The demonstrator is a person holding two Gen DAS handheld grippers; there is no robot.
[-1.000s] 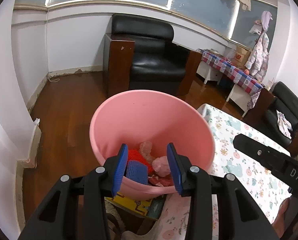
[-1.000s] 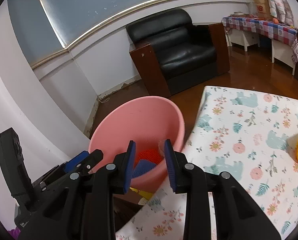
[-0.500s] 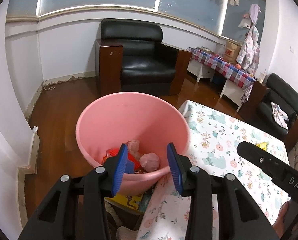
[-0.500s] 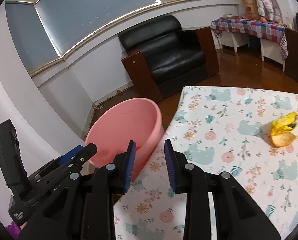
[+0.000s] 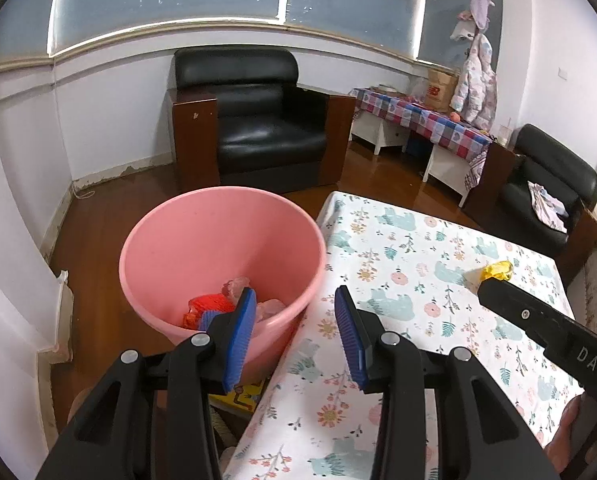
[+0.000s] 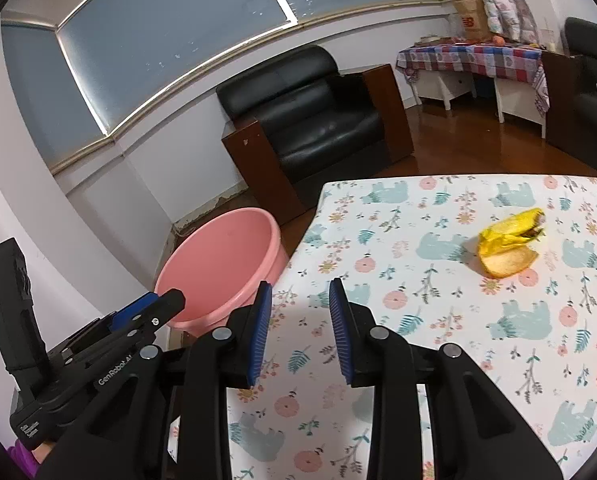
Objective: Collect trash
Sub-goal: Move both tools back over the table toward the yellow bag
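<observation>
A pink bin (image 5: 202, 248) stands on the floor at the table's left edge, with red and pink trash (image 5: 214, 304) inside; it also shows in the right wrist view (image 6: 222, 268). A crumpled yellow wrapper (image 6: 510, 240) lies on the floral tablecloth (image 6: 438, 320), partly hidden in the left wrist view (image 5: 497, 271). My left gripper (image 5: 296, 334) is open and empty over the bin's right rim and the table edge. My right gripper (image 6: 298, 326) is open and empty above the table's left part, well left of the wrapper.
A black armchair (image 5: 254, 136) stands behind the bin on the wooden floor. A low table with a checked cloth (image 5: 422, 120) and a second black chair (image 5: 546, 188) are at the far right. A yellow box (image 5: 238, 396) lies under the bin.
Both grippers have pulled back and swung right from over the bin toward the table. The yellow wrapper has come into view. Both stay open and empty.
</observation>
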